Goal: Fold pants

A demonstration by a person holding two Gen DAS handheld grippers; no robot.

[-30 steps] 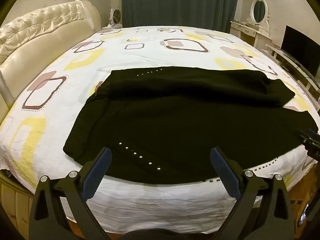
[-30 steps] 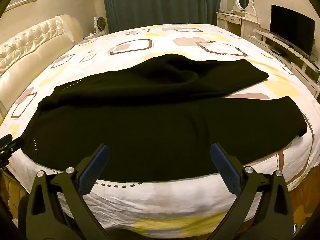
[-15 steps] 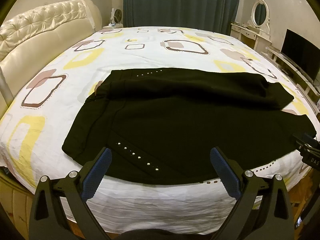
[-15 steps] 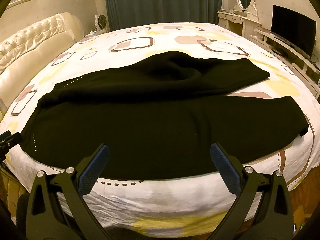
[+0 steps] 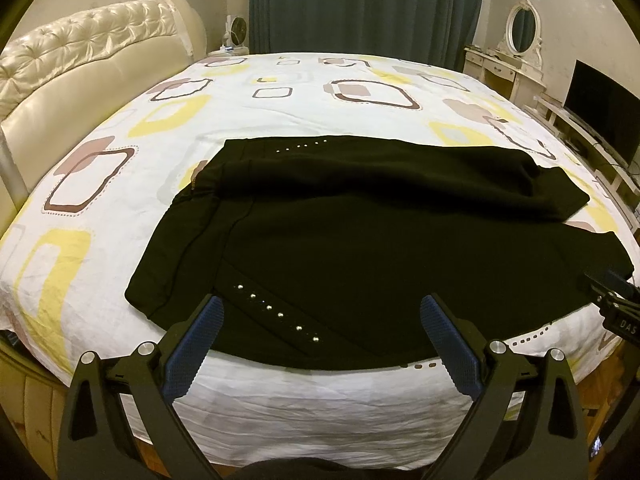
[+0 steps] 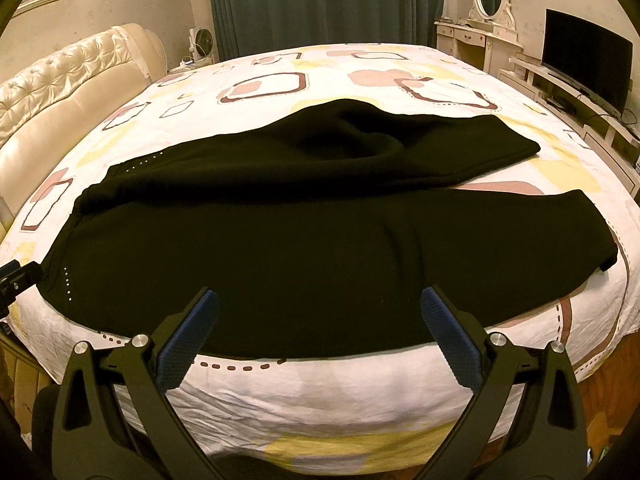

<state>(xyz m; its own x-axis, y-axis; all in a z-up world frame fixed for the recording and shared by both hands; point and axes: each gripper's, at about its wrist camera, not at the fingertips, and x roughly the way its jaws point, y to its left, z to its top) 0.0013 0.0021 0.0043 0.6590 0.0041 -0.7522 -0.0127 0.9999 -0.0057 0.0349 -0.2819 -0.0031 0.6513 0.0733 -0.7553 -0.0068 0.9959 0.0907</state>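
Black pants (image 5: 360, 240) lie spread on the bed (image 5: 120, 200), waistband at the left, two legs running right; a row of silver studs (image 5: 276, 314) marks the near hip. In the right wrist view the pants (image 6: 320, 248) fill the middle, leg ends at the right. My left gripper (image 5: 320, 320) is open and empty, held above the near edge by the waist. My right gripper (image 6: 320, 312) is open and empty, above the near edge of the near leg. Each gripper shows at the edge of the other's view.
A cream tufted headboard (image 5: 80, 60) stands at the left. A dark curtain (image 5: 360, 4) hangs behind the bed. A white dressing table with mirror (image 6: 480, 36) and a TV (image 6: 584, 68) on a low shelf stand at the right. The bed's front edge drops to a wooden floor.
Both grippers have drawn back and risen slightly, so the pants sit a little farther away. The pants have not moved. Both grippers stay open.
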